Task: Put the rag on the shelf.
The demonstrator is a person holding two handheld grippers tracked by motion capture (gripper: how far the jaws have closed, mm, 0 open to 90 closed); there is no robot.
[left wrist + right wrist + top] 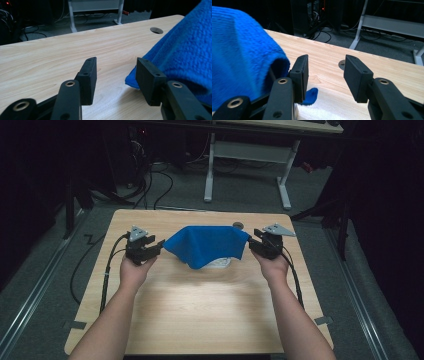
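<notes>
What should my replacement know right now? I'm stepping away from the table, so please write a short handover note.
Left tongs: open, beside the blue cloth's left edge, holding nothing.
Right tongs: open, at the cloth's right edge, holding nothing.
The cloth lies draped in a hump over something white at the middle of the table.
Done: the cloth covers the white thing.
Left: probably gripping the cloth's edges, if it has to move.

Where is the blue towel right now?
In the high view the blue towel lies heaped at the middle of the table, between the left gripper and the right gripper, covering something white.
</notes>
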